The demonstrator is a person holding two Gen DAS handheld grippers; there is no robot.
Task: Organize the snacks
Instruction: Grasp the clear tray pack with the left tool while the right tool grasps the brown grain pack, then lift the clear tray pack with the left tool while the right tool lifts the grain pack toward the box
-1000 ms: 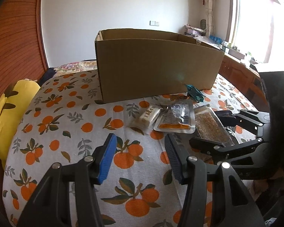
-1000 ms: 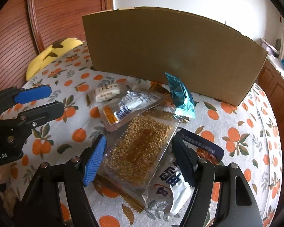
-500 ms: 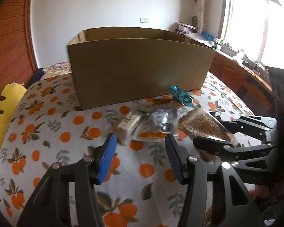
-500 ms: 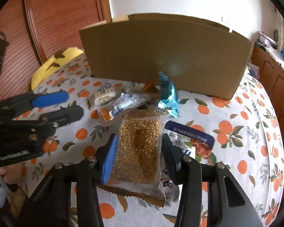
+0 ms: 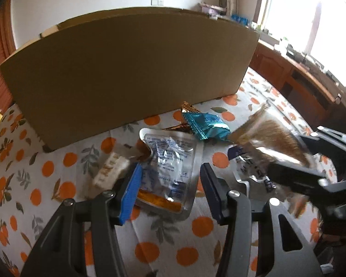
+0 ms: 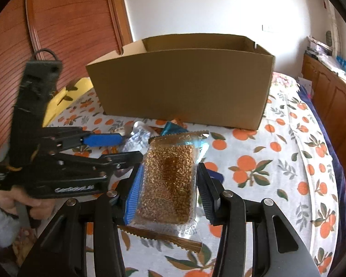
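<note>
Since a second ago the right gripper has closed on the grain-bar packet and lifted it clear of the orange-print cloth; it now pinches the packet by its two long edges, with the packet level and pointing toward 12 o'clock at the cardboard box. In my judgement the pick is complete and transfer into the box is the next step. The left gripper has advanced over the pile; its jaws are spread, bracketing the clear foil pouch without gripping it. The cream bar lies at 9 o'clock of that pouch, the teal wrapper at 1 o'clock.
</note>
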